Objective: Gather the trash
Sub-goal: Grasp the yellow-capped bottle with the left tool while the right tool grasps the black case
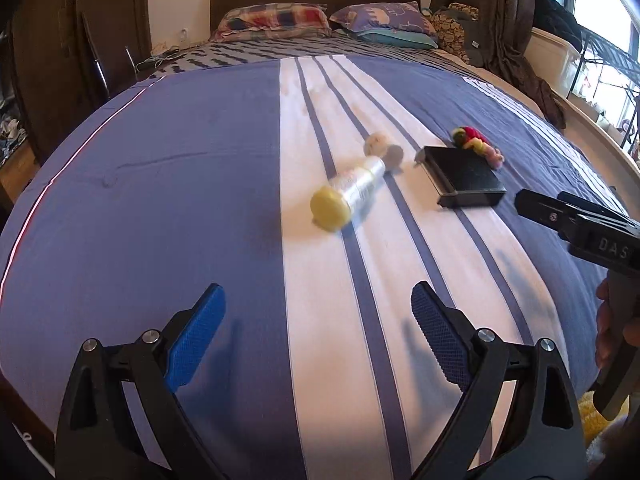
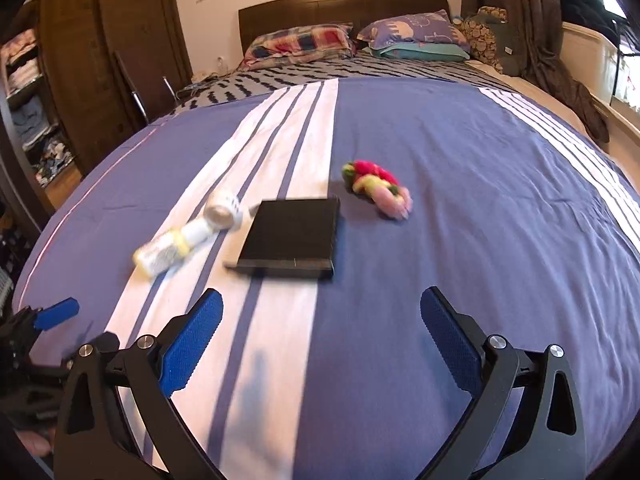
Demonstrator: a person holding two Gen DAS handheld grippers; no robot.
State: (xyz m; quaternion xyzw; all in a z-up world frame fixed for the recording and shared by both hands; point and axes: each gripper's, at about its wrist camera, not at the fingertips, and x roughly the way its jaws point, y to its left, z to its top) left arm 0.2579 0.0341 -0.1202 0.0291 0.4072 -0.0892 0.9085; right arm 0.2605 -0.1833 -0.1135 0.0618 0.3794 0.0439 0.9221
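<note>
left tongs [image 1: 318,338]: spread wide, empty, above the bed [image 1: 160,168].
bottle [image 1: 348,194]: lying on the white stripe; looks light, slick, rolls easily. Pinch mid-body across its width.
paper wad [image 2: 224,209]: at the bottle's far end, soft.
black box [image 2: 294,236]: stiff, flat, low edges.
colourful bundle [image 2: 378,188]: soft, squashy.
right tongs [image 2: 322,344]: spread wide, empty.

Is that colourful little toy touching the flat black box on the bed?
Apart. In the right wrist view, a strip of blue bedspread shows plainly between the colourful toy and the black box; the left wrist view is less clear.
</note>
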